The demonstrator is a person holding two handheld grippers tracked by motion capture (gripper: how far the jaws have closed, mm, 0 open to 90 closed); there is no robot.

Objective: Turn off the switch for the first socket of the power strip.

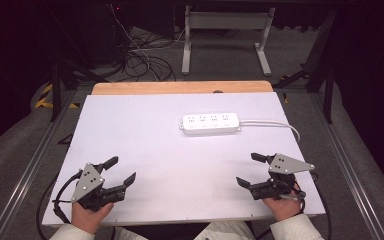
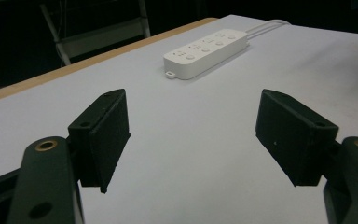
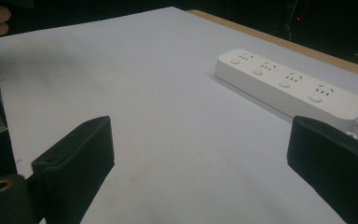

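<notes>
A white board [image 1: 145, 150] covers the table, with a strip of bare wood [image 1: 180, 87] showing along its far edge. On the board lies a white power strip [image 1: 211, 123], ahead of both grippers and well apart from each. It lies lengthwise across the table with its sockets facing up, and its white cable [image 1: 275, 123] runs off toward the right edge of the board.

The left gripper [image 1: 122, 170] rests low at the near left corner of the board, held in the person's left hand [image 1: 87, 214]. Its jaws stand wide apart with nothing between them and point forward and to the right, toward the power strip. A grey three-cornered plate [image 1: 88, 181] sits on top of it. In the left gripper view the power strip [image 2: 207, 51] lies far ahead, between the lines of the two jaws and slightly to the right, with bare white board [image 2: 191, 140] between it and the jaw tips.

The right gripper [image 1: 252, 170] rests at the near right side of the board, held in the person's right hand [image 1: 281, 206]. Its jaws are also spread wide and hold nothing; they point to the left and slightly forward. It too carries a grey plate [image 1: 287, 163]. In the right gripper view the power strip [image 3: 284, 84] lies ahead and to the right, its cable end just beyond the right-hand jaw, not touching it.

Light sleeves [image 1: 295, 230] show at the bottom edge of the high view. Beyond the table, on the grey floor, are tangled black cables [image 1: 140, 62] and a white metal frame [image 1: 225, 35].
</notes>
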